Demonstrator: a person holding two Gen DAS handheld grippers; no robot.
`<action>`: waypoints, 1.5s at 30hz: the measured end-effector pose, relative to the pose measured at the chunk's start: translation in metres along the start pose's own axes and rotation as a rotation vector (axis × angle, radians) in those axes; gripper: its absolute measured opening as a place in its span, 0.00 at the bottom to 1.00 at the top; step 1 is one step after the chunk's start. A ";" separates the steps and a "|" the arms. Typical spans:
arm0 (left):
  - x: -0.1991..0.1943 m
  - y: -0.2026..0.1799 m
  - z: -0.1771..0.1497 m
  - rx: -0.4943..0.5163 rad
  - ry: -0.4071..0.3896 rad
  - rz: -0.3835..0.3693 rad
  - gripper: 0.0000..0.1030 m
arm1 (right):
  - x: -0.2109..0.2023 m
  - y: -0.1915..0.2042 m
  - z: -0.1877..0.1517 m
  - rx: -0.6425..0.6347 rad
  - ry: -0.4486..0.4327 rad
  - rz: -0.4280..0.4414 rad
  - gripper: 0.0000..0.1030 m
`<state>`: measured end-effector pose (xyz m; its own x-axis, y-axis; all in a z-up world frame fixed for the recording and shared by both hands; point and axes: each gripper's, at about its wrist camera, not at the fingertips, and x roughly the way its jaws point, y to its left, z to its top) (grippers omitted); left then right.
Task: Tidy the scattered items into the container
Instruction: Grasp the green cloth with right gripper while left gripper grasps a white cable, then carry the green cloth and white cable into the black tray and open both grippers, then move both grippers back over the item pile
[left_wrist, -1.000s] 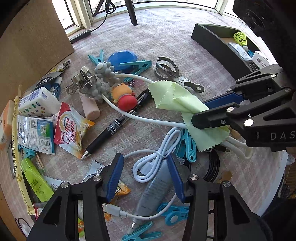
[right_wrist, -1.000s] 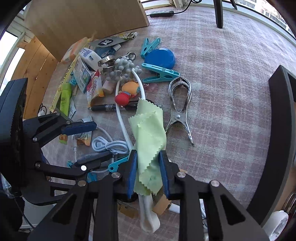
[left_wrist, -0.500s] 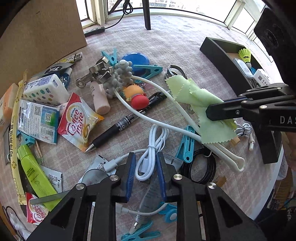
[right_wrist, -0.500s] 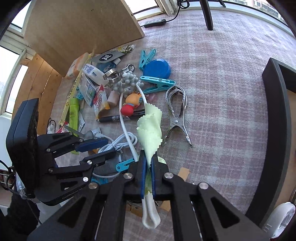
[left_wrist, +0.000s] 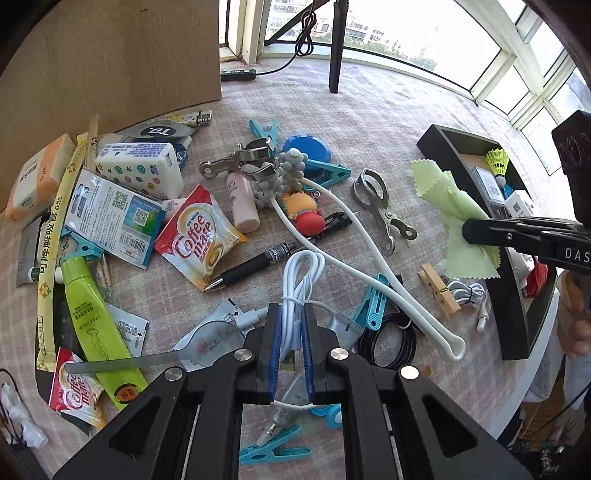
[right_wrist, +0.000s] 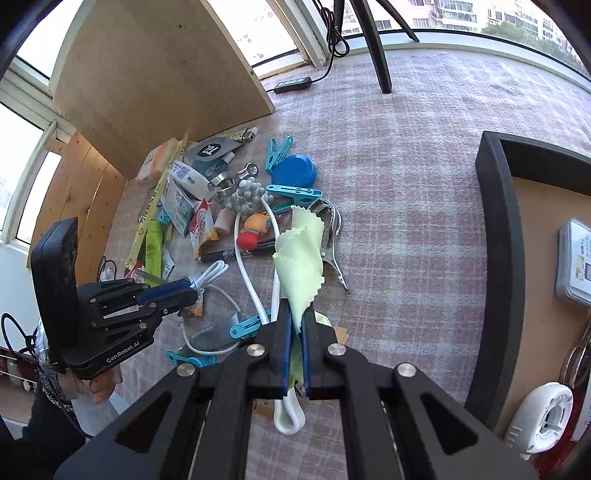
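On the messy checked cloth, the left gripper (left_wrist: 291, 339) is closing on the white cable (left_wrist: 299, 280), whose loose end could catch nearby clips, while the right gripper (right_wrist: 294, 328) pinches the green cloth (right_wrist: 301, 258), left of the black container (right_wrist: 498, 258).

A pale green cloth (right_wrist: 300, 258) with pinked, zigzag edges is shown. The cable (left_wrist: 295, 280) is white. Black frames and blue pads are seen on both the left gripper (left_wrist: 291, 325) and the right gripper (right_wrist: 295, 325). The container (right_wrist: 496, 236) is black with a tan floor. The table cover (right_wrist: 406, 177) is patterned in a faded pink and grey check. A red, white and yellow sachet (left_wrist: 197, 242), a black pen (left_wrist: 266, 260), a lime green tube (left_wrist: 98, 332), a blue round lid (left_wrist: 308, 151), teal clothespegs (left_wrist: 327, 171), a white pack (left_wrist: 142, 168) with coloured dots and stars, and a yellow-green shuttlecock (left_wrist: 496, 160) are also shown.
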<state>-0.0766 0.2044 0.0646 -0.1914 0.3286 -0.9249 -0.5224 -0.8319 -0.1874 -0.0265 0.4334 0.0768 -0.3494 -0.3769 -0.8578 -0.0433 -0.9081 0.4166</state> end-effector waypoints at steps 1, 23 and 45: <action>-0.004 -0.003 0.001 -0.002 -0.011 -0.001 0.09 | -0.005 -0.002 0.000 0.004 -0.010 -0.006 0.05; -0.014 -0.216 0.086 0.073 -0.129 -0.283 0.09 | -0.128 -0.137 -0.011 0.240 -0.237 -0.241 0.05; -0.004 -0.191 0.077 -0.027 -0.132 -0.158 0.50 | -0.144 -0.143 -0.009 0.255 -0.276 -0.289 0.22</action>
<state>-0.0405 0.3965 0.1298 -0.2165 0.5105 -0.8322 -0.5326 -0.7762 -0.3375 0.0384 0.6159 0.1381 -0.5231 -0.0212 -0.8520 -0.3916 -0.8819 0.2624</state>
